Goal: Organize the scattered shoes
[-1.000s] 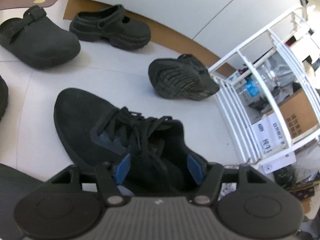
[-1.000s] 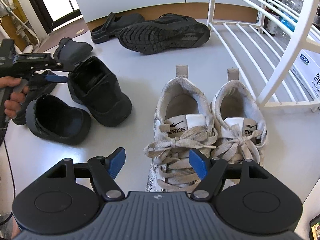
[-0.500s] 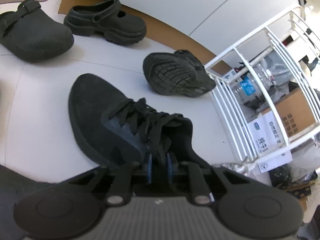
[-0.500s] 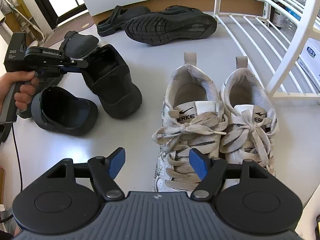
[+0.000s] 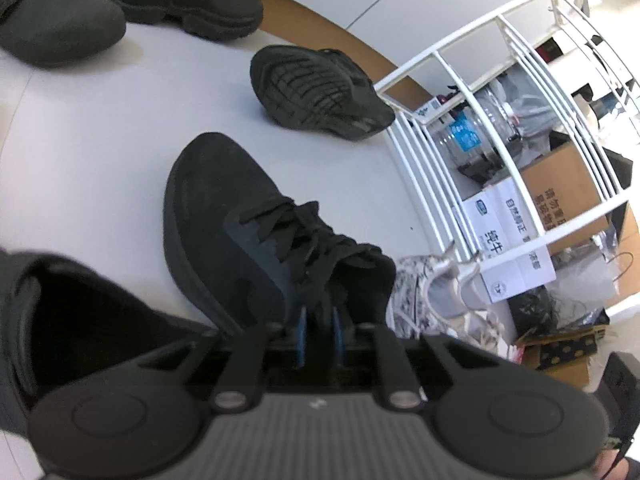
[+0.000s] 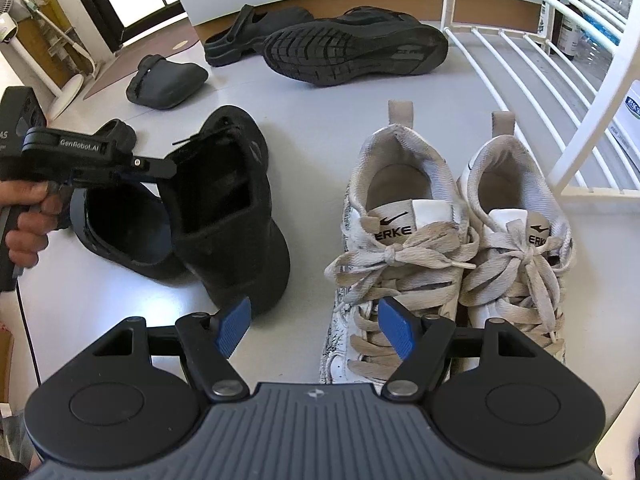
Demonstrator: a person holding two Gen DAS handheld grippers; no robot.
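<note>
My left gripper (image 5: pixel 319 322) is shut on the heel collar of a black laced sneaker (image 5: pixel 224 216), its blue pads close together. In the right wrist view that left gripper (image 6: pixel 162 170), in a person's hand, holds the sneaker (image 6: pixel 236 232) with its heel tipped up and its toe on the floor. The matching black sneaker (image 6: pixel 352 52) lies on its side, sole showing, near the wall. A pair of white laced sneakers (image 6: pixel 404 240) stands side by side in front of the rack. My right gripper (image 6: pixel 316 324) hovers open over the floor between the black and white sneakers, holding nothing.
A white wire shoe rack (image 6: pixel 540 60) stands at the right, with boxes and a bottle (image 5: pixel 480 128) behind it. Black clogs lie about: one (image 6: pixel 120 236) beside the held sneaker, one (image 6: pixel 168 84) further back, one (image 6: pixel 256 32) by the wall.
The left gripper's jaws closed on the black sneaker's collar. It then carried the sneaker toward the white pair, raising the heel. The right gripper stayed open and nearly still.
</note>
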